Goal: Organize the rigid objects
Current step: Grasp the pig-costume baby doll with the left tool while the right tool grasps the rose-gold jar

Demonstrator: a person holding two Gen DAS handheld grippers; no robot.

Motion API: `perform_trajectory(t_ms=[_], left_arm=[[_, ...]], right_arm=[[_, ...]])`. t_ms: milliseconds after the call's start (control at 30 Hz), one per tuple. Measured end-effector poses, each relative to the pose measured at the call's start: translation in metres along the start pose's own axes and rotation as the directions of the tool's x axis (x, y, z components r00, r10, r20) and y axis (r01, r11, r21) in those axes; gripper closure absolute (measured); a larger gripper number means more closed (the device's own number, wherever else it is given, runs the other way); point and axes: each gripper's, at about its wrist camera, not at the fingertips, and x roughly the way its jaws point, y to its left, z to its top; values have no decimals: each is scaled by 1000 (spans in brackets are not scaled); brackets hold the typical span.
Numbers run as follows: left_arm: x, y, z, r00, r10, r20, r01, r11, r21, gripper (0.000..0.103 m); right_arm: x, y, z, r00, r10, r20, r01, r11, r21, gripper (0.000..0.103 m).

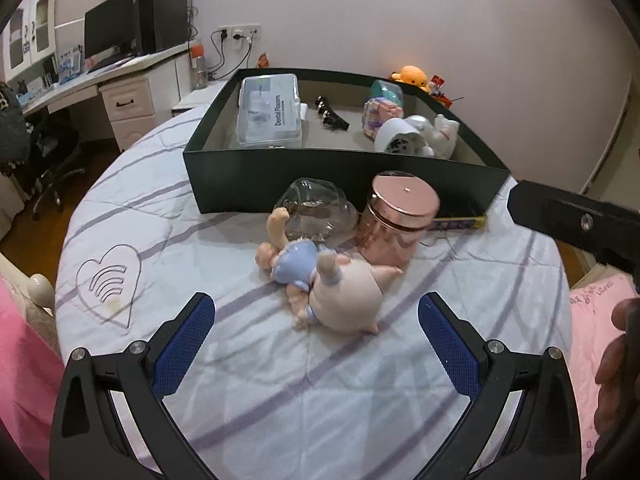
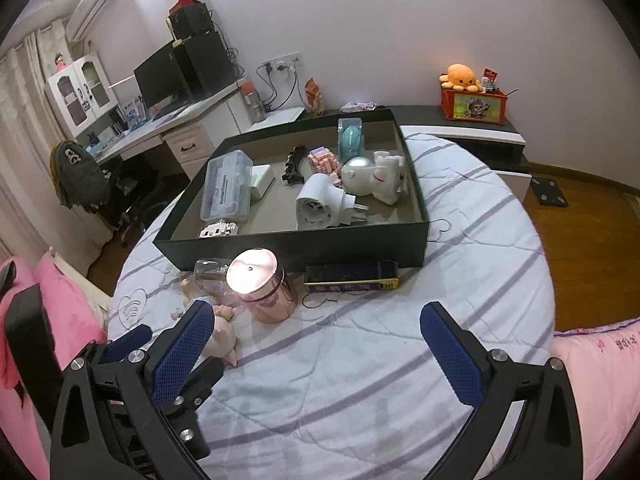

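— Seen only from the right wrist: dark flat tin [image 2: 351,276] near the tray [image 2: 288,246], right of the rose-gold jar [image 2: 262,286].

— From the left wrist: pig doll [image 1: 320,280] on the bed, just beyond the left hand-held gripper [image 1: 316,316], spread wide, empty. Right hand-held gripper [image 2: 318,324] likewise spread, touching nothing.

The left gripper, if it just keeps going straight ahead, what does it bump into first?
Probably the pig doll, lying between the open left gripper fingers' line; the pink jar stands behind it.
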Motion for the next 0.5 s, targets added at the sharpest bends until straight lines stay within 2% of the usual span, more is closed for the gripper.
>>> perform_trajectory(t_ms=[233,400,500], left_arm=[[22,9,9,1000,0,-25,-1,1000,-13,0],[34,13,11,998,-42,-56,41,999,-18,1],[33,16,12,996,-72,-51,71,997,-21,7]], right_arm=[[29,8,10,999,13,-48,-15,999,-39,0],[51,18,11,996,21,-91,-28,997,-70,0],[62,23,9,994,24,-111,-34,996,-88,1]])
